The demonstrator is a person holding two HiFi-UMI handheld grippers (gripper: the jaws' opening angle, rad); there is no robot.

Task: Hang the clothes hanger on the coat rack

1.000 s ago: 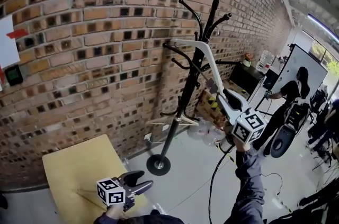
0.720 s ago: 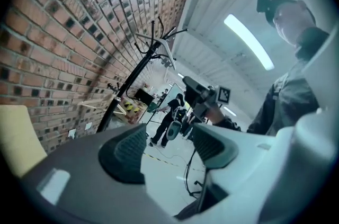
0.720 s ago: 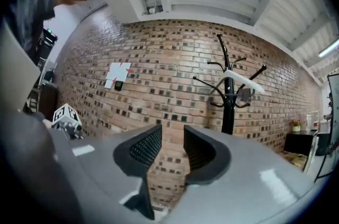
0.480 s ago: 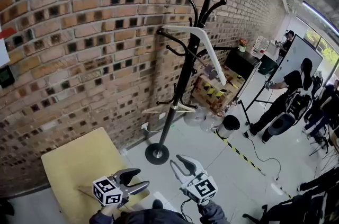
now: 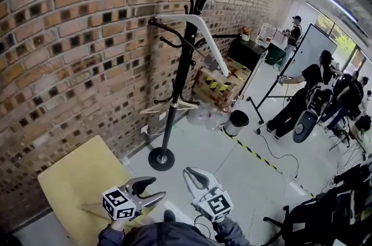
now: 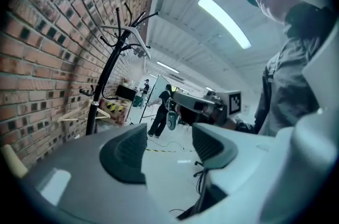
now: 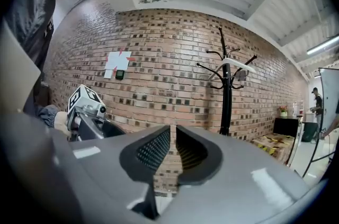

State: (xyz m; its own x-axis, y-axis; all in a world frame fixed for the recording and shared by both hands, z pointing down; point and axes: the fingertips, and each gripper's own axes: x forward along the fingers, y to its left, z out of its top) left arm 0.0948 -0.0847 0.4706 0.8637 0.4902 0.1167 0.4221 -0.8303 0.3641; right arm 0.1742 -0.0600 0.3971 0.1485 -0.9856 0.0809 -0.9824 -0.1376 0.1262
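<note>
hanging clothes hanger (image 5: 200, 24) rests on coat rack (image 5: 176, 93)

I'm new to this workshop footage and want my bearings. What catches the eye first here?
The tall black coat rack stands against the brick wall at the centre of the head view, with a white hanger hanging from one of its upper arms. A yellow table sits at the lower left.

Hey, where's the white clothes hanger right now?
In the head view, the white clothes hanger hangs from an upper hook of the black coat rack, top centre of the picture, in front of the brick wall.
</note>
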